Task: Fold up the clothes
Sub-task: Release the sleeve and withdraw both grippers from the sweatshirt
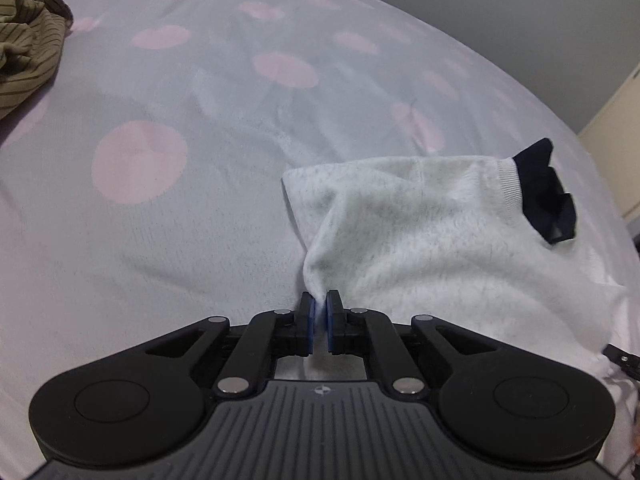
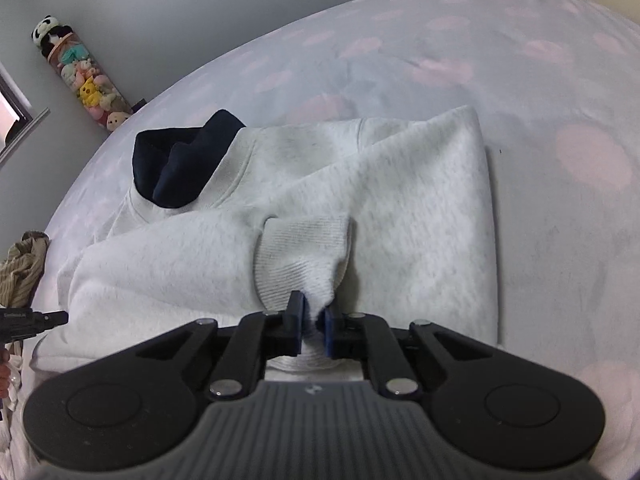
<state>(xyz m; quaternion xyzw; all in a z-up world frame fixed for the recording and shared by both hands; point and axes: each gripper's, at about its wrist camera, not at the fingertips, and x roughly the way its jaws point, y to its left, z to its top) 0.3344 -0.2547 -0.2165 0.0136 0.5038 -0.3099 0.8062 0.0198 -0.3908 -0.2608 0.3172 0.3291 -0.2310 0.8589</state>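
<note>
Pale grey sweatshirt (image 2: 400,208) with dark collar (image 2: 180,160), partly folded on spotted bedsheet (image 1: 160,220)
Left gripper (image 1: 319,312) pinching a bunched edge of the sweatshirt
Right gripper (image 2: 312,320) pinching the ribbed cuff (image 2: 300,256) of a sleeve lying across the body
Striped olive garment (image 1: 28,48) bunched near bed edge

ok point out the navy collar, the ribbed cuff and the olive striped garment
navy collar (image 2: 176,160), right wrist view, middle of the dark fabric
ribbed cuff (image 2: 300,256), right wrist view, centre of ribbing
olive striped garment (image 1: 28,44), left wrist view, its bunched middle
</note>
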